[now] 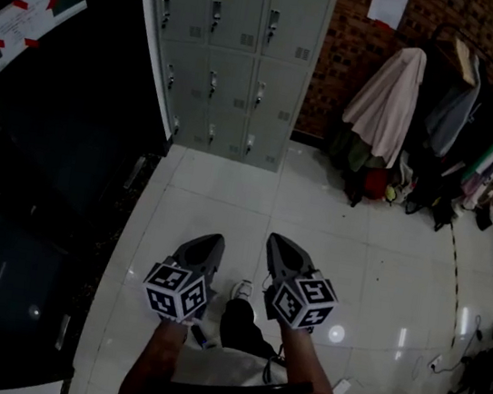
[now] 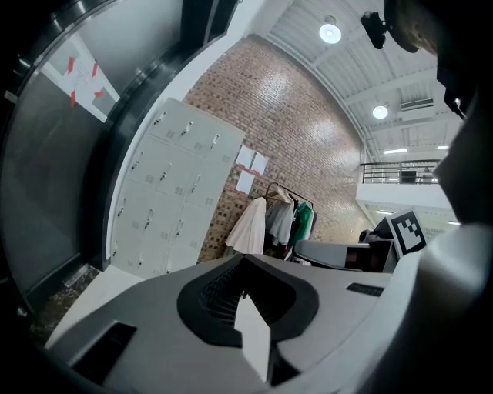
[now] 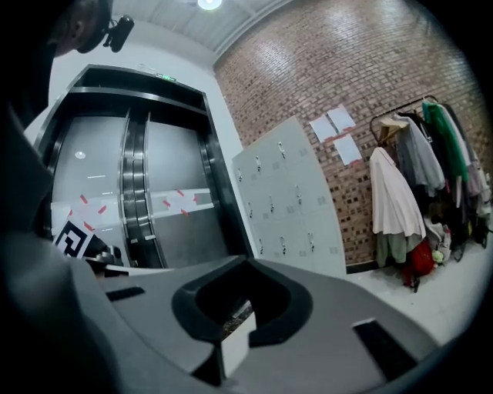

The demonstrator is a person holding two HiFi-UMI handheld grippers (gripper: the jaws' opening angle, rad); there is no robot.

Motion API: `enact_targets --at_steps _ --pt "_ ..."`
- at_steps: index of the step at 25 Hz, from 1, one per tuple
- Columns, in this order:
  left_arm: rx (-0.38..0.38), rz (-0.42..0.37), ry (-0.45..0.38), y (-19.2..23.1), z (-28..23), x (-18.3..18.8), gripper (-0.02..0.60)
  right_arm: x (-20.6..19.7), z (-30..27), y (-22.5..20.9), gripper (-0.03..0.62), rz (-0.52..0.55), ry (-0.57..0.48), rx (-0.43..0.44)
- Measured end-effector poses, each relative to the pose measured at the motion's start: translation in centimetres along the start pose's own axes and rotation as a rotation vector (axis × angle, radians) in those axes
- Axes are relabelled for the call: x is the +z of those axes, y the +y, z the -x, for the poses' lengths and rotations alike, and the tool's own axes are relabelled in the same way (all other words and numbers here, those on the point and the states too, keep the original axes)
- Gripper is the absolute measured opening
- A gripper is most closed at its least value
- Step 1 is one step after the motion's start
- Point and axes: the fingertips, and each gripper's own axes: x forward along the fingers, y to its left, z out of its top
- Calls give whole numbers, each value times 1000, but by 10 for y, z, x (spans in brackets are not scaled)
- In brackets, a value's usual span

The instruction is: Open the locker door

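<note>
Head view: locker bank [image 1: 236,52], every door shut, well ahead of left gripper [image 1: 210,241] and right gripper [image 1: 278,242], both closed, empty; opening wholly outstanding.

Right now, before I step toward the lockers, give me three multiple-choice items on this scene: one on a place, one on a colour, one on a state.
1. In the head view, where do the lockers stand relative to the clothes rack?
A. To its left
B. To its right
C. Behind it

2. What colour are the lockers?
A. Blue
B. Grey
C. Yellow

3. How do the right gripper jaws stand?
A. Wide apart
B. Closed on a locker handle
C. Together, with nothing between them

Answers:
1 A: the lockers fill the top centre, and the rack hangs further right along the brick wall.
2 B: every door in view is pale grey.
3 C: the gripper hangs over the white floor, well short of the lockers, and its own view shows the jaws together and empty.
</note>
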Motion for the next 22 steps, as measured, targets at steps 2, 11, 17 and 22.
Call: enact_targets --at_steps 2,11,17,22 --pt "10 -3 0 17 -19 9 -2 6 -26 -10 8 -1 -2 13" --pt "30 -11 -23 81 -129 80 -2 67 -144 -74 8 3 -18 41" --pt "27 -12 -25 106 -201 110 -2 93 -204 -126 8 -1 -18 37" --pt "35 -15 -10 121 -241 122 -2 102 -240 -154 8 -11 3 45"
